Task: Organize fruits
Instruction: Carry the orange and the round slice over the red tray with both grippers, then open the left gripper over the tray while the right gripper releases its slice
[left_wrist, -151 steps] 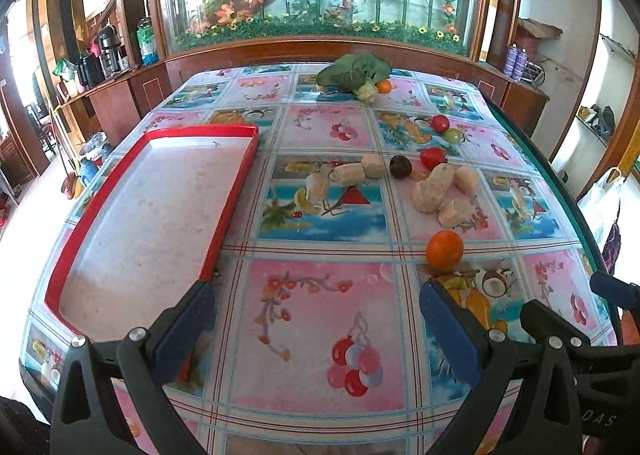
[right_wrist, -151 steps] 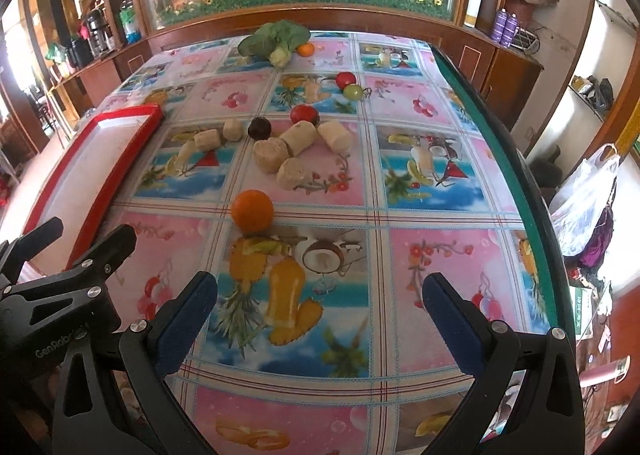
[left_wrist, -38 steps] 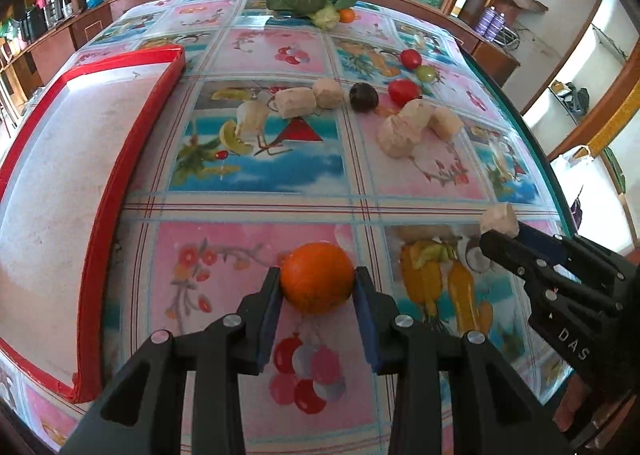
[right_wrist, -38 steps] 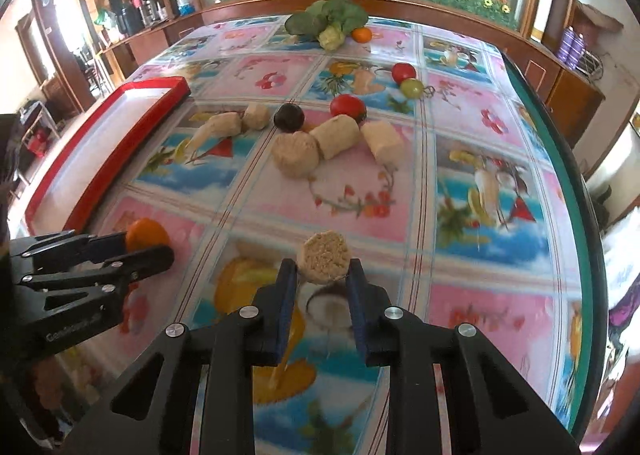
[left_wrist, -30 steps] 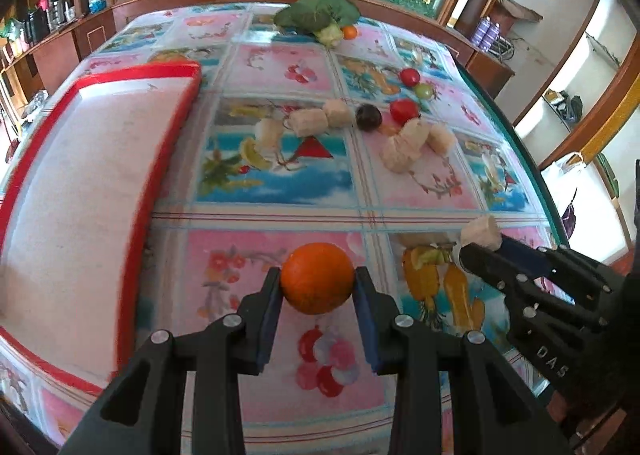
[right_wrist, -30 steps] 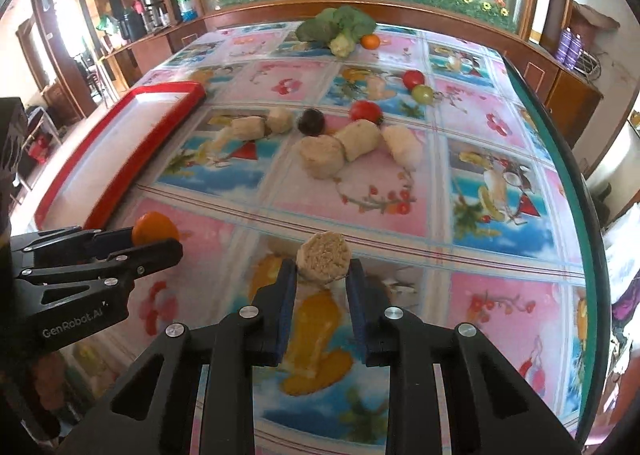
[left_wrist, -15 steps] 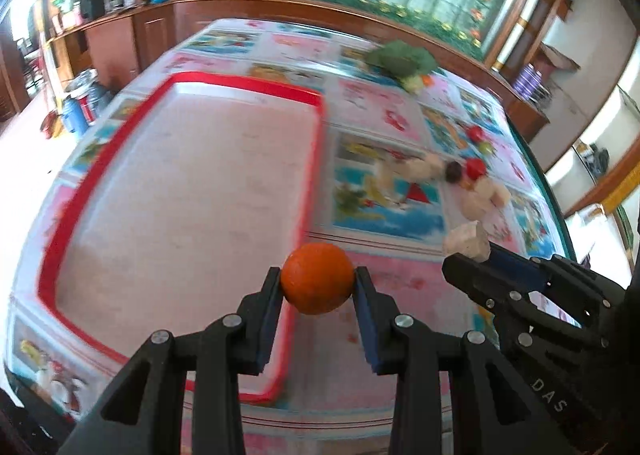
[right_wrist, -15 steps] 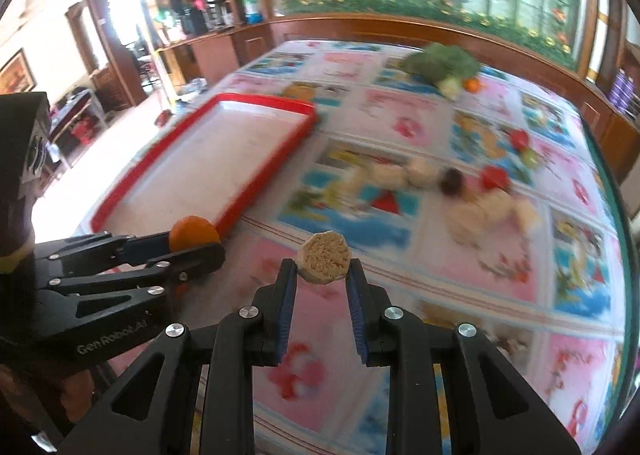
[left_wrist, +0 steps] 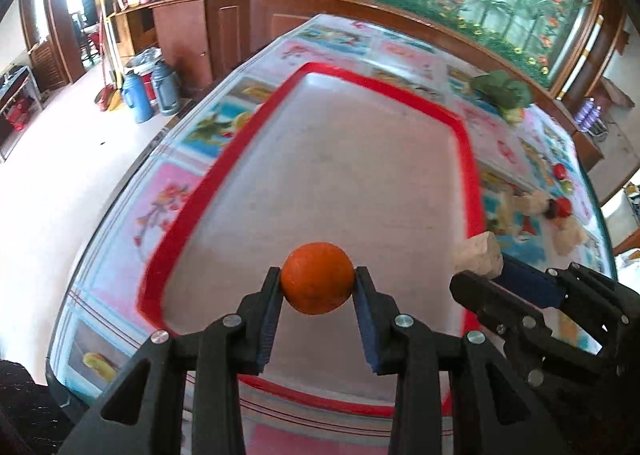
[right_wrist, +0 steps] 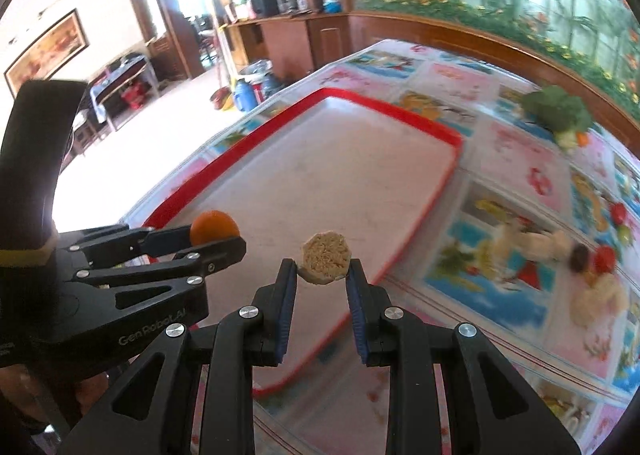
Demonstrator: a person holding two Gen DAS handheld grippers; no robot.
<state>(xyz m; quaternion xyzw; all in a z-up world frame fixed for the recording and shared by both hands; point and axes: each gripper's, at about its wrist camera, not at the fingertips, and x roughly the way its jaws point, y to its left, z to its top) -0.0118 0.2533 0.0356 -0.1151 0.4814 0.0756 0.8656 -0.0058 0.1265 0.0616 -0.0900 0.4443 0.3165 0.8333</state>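
Note:
My left gripper [left_wrist: 317, 287] is shut on an orange [left_wrist: 317, 278] and holds it above the near part of the red-rimmed tray [left_wrist: 304, 73]. My right gripper [right_wrist: 322, 272] is shut on a beige cut chunk [right_wrist: 326, 258], held above the tray's [right_wrist: 384, 103] near right edge. The orange [right_wrist: 214, 227] and left gripper show at the left of the right wrist view. The beige chunk [left_wrist: 480, 255] and right gripper show at the right of the left wrist view.
More beige chunks [right_wrist: 598, 297], red tomatoes [right_wrist: 604, 257], a dark round fruit [right_wrist: 579, 255] and leafy greens [right_wrist: 558, 109] lie on the patterned tablecloth right of the tray. Blue jugs [left_wrist: 138, 97] stand on the floor past the table's left edge.
Both grippers have swung left with their loads, from over the tablecloth to over the tray. The fruit pile has slid to the far right of both views.

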